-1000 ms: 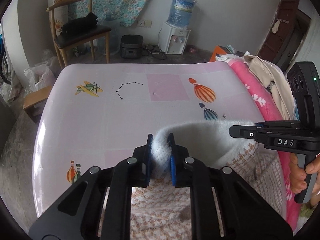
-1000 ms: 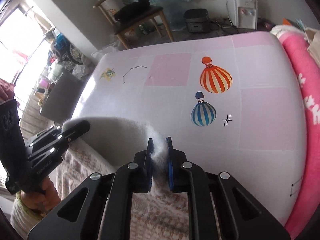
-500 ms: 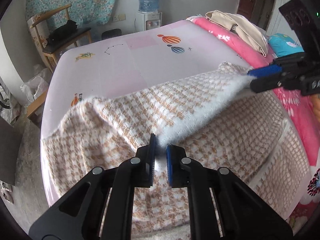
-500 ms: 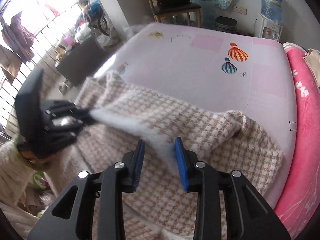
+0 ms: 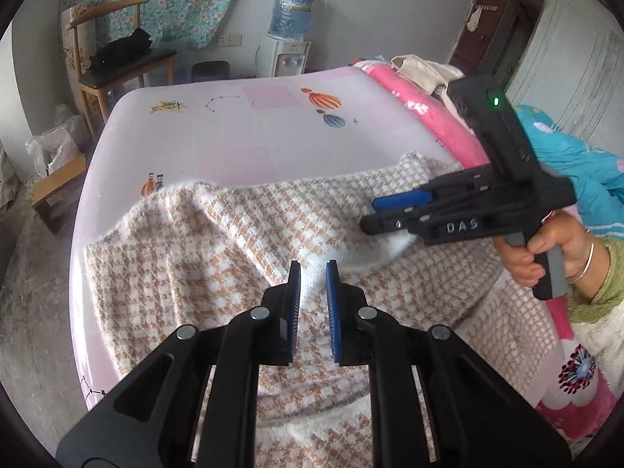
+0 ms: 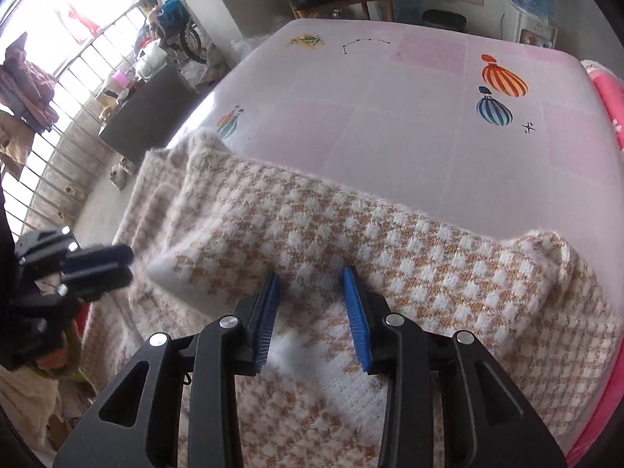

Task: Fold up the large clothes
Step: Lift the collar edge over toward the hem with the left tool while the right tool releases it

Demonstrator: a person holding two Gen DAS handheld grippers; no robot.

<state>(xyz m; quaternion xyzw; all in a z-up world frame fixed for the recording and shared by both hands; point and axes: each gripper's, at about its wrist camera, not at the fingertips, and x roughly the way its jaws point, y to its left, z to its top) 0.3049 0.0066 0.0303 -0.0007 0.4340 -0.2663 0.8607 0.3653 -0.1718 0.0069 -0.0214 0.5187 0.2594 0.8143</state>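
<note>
A large beige-and-white checked knit garment [image 5: 241, 234] lies spread on the pink bed sheet [image 5: 234, 148], with one part folded over itself and its fluffy white edge [image 6: 163, 269] resting on top. My left gripper [image 5: 312, 265] hangs just above that white edge. Its jaws are opening, with fabric in the narrow gap but not pinched. In the right wrist view the left gripper [image 6: 130, 265] sits just off the folded corner. My right gripper [image 6: 310, 273] stands open over the knit, holding nothing. The right gripper [image 5: 368, 216] is held by a hand [image 5: 546, 249] at the right.
A pink flowered blanket [image 5: 429, 117] and a pile of clothes [image 5: 425, 70] line the bed's right side. Beyond the bed stand a wooden chair [image 5: 117, 58], a water dispenser [image 5: 288, 46] and a dark bin [image 5: 210, 70]. A barred window [image 6: 58, 97] and clutter are at the left.
Both grippers drew the garment's white edge back over the knit and lowered it. The right jaws opened and let go; the left jaws have widened off the fabric.
</note>
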